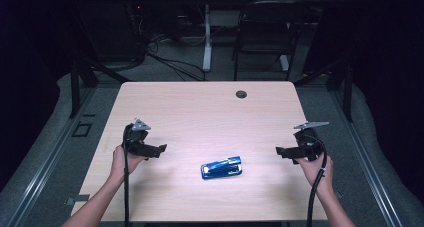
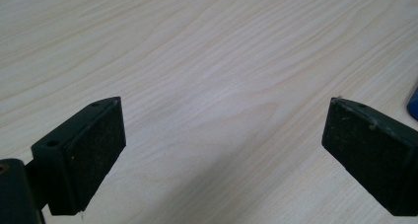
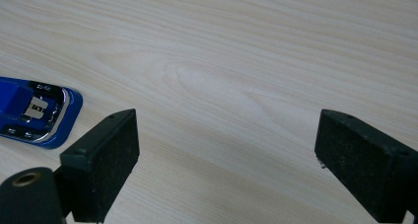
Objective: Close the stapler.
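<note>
A blue stapler (image 1: 221, 167) lies on its side on the light wooden table (image 1: 200, 112), near the front middle. My left gripper (image 1: 161, 150) hovers to its left, held in a hand, jaws wide apart with nothing between them (image 2: 224, 135). A sliver of the blue stapler (image 2: 413, 103) shows at the right edge of the left gripper view. My right gripper (image 1: 279, 150) is held to the stapler's right, also open and empty (image 3: 226, 150). The stapler's end (image 3: 37, 110) with its metal insert appears at the left of the right gripper view.
A small round cable hole (image 1: 241, 94) sits near the table's far edge. Beyond the table stand a black chair (image 1: 265, 32) and a white desk leg (image 1: 207, 37), with cables on the floor.
</note>
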A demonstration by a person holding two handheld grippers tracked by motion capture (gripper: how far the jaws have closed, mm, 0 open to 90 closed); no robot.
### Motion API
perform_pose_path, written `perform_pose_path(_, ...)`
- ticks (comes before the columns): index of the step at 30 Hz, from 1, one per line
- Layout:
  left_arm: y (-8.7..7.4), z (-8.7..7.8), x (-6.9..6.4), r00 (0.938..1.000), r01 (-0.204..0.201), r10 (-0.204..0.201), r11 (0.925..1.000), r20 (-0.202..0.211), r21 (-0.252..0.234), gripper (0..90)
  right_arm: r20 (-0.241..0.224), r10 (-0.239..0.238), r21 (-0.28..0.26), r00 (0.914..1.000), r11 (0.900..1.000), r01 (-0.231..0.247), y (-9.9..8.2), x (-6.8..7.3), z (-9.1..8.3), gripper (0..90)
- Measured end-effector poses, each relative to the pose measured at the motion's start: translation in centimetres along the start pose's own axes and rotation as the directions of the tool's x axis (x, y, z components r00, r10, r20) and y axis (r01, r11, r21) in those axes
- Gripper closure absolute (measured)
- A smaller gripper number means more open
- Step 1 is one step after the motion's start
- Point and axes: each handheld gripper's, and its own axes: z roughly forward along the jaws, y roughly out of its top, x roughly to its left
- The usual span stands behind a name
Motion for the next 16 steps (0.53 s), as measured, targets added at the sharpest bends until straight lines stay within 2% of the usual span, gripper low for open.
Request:
perform_pose_path(1,0.0,-0.1,0.1,1.0000,-0.002,0.001,0.9999,0.008,0.011,3.1,0.002,0.005,0.001,1.0000,1.0000,-0.005,0.0,0.0,0.0,9.3)
perform_pose_path(4,-0.1,0.1,0.3,1.0000,0.006,-0.006,1.0000,-0.001,0.007,3.0,0.010,0.012,0.009,0.9999,0.9999,-0.012,-0.1,-0.2,0.1,9.1)
perform_pose_path(10,-0.2,0.5,0.6,1.0000,0.009,-0.009,0.9994,0.002,0.035,2.2,0.022,0.005,0.011,0.9998,0.9999,-0.005,-0.1,-0.4,0.3,8.5)
perform_pose_path(16,-0.4,1.3,0.7,0.9999,0.012,-0.011,0.9984,-0.005,0.056,1.4,0.020,-0.004,0.035,0.9998,0.9994,0.003,-0.2,-0.7,0.6,7.8)
